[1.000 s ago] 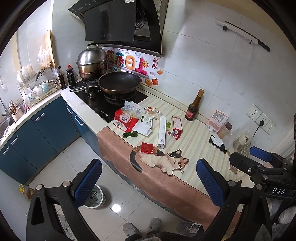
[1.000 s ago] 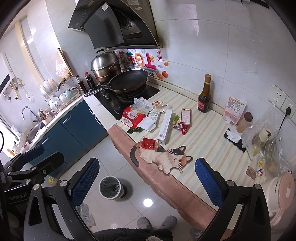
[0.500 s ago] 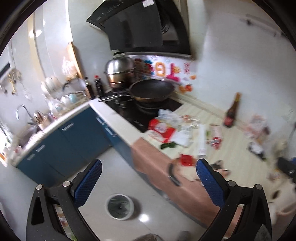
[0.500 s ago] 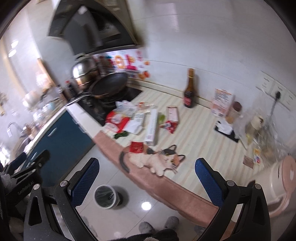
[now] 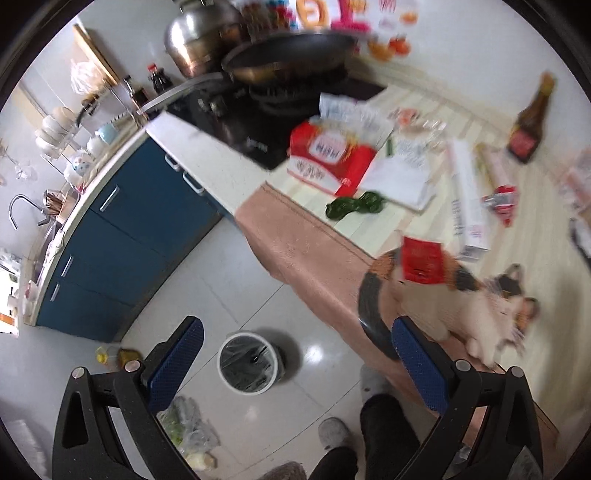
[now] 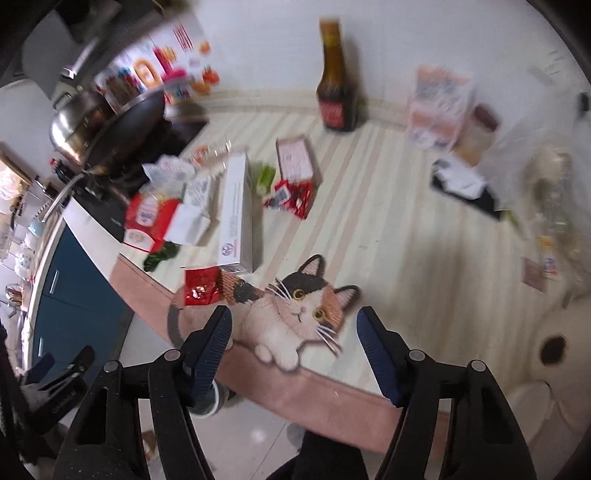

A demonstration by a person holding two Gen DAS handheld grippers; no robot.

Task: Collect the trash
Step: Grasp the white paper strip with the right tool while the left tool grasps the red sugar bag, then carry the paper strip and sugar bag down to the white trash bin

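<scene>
Trash lies on the striped counter mat: a small red wrapper (image 6: 201, 286) near the front edge, also in the left wrist view (image 5: 421, 260), a long white box (image 6: 236, 214), a red-and-white bag (image 5: 328, 158), a green wrapper (image 5: 354, 206) and a torn red packet (image 6: 291, 195). A white trash bin (image 5: 248, 362) stands on the floor. My left gripper (image 5: 295, 363) is open and empty above the floor beside the bin. My right gripper (image 6: 295, 350) is open and empty over the counter's front edge, just right of the small red wrapper.
A cat picture (image 6: 295, 314) is printed on the mat. A dark sauce bottle (image 6: 336, 85) stands by the wall. A frying pan (image 5: 288, 55) and steel pot (image 5: 199, 33) sit on the hob. Bags and jars (image 6: 480, 125) crowd the right. Blue cabinets (image 5: 122, 229) stand left.
Both grippers have moved closer to the counter and tilted down. The left view swung toward the floor and bin. The right gripper came up to the counter's front edge near the red wrapper.
</scene>
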